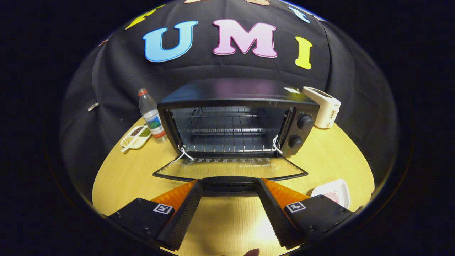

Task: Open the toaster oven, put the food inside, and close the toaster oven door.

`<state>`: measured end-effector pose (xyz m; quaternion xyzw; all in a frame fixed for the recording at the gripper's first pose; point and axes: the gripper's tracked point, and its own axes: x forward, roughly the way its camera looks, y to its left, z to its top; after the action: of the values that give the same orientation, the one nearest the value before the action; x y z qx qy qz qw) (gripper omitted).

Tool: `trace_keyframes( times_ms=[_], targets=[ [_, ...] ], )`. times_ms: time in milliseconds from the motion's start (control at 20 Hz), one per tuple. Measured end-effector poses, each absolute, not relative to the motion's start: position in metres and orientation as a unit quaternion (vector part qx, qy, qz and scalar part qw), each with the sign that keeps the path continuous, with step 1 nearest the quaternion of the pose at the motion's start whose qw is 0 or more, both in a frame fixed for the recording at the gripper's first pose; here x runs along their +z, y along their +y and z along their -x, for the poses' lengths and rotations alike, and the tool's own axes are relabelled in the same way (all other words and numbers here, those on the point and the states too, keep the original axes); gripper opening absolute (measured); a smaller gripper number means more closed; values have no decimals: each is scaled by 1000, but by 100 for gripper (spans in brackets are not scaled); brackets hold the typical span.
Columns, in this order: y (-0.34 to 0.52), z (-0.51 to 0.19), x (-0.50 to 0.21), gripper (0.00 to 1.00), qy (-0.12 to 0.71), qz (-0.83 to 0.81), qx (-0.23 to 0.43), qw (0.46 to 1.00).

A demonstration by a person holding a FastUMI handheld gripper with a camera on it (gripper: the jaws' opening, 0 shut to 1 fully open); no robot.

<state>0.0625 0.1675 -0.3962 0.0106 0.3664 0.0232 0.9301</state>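
The toaster oven [234, 121] stands on the bench [330, 160], its door [229, 170] folded down flat; the tongs [229, 186] gape empty around the door's handle [229, 181].

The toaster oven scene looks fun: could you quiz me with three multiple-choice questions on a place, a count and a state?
1. Where does the water bottle stand?
A. left of the toaster oven
B. on top of it
C. inside it

2. How many knobs does the oven have?
A. one
B. two
C. four

3. How is the oven door?
A. shut
B. missing
C. folded down open

Answers: A, it stands beside the snack tray; B, one above the other; C, it lies flat, its handle at the open tool.
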Motion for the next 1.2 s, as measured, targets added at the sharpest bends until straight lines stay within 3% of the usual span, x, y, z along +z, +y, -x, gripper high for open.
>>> trace_keyframes(
  times_ms=[300, 700, 950, 1200],
  targets=[
    [166, -35, -417, 99, 405, -14, 37, 913],
    [120, -21, -363, 99, 400, -52, 65, 913],
    [45, 19, -356, 98, 490, -25, 88, 867],
    [-52, 34, -377, 98, 583, -60, 63, 808]
  ],
)
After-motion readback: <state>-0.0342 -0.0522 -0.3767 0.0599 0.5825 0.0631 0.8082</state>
